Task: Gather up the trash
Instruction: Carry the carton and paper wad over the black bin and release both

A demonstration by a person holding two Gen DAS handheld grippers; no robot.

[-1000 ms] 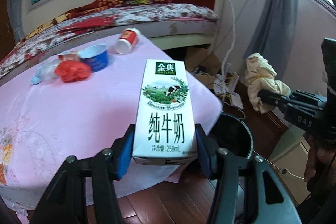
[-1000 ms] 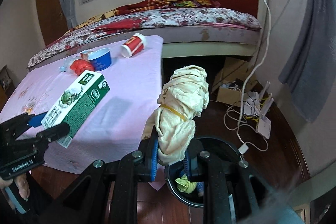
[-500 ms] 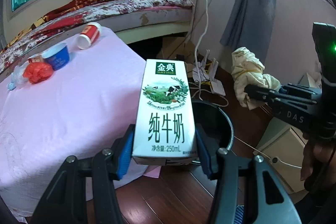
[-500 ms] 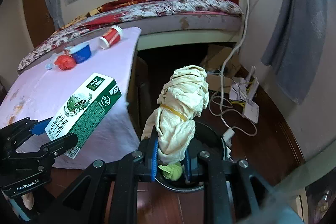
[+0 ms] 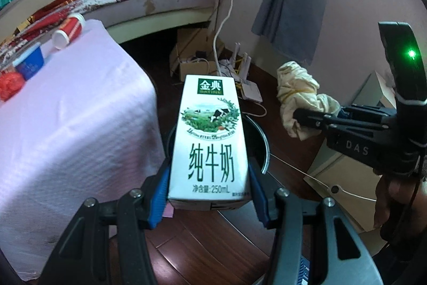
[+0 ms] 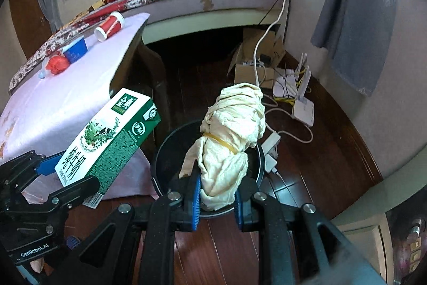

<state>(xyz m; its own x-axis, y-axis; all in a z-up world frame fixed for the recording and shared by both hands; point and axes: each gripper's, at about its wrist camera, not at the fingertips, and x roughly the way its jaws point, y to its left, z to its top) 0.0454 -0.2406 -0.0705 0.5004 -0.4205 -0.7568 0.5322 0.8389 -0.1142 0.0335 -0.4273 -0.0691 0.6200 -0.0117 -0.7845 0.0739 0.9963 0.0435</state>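
Jaws of the left gripper (image 5: 209,186) clamp a white and green rectangular cardboard milk carton (image 5: 209,140); jaws of the right gripper (image 6: 216,200) pinch a crumpled cream paper wad bound by a rubber band (image 6: 229,148). Both hang over the round black bin (image 6: 160,159) beside the pink-clothed bench (image 5: 69,111). Best centre each over the opening before releasing.

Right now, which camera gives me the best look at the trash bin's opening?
The right wrist view: the black bin shows most of its round rim below the cloth bundle. In the left wrist view the milk carton covers most of the bin.
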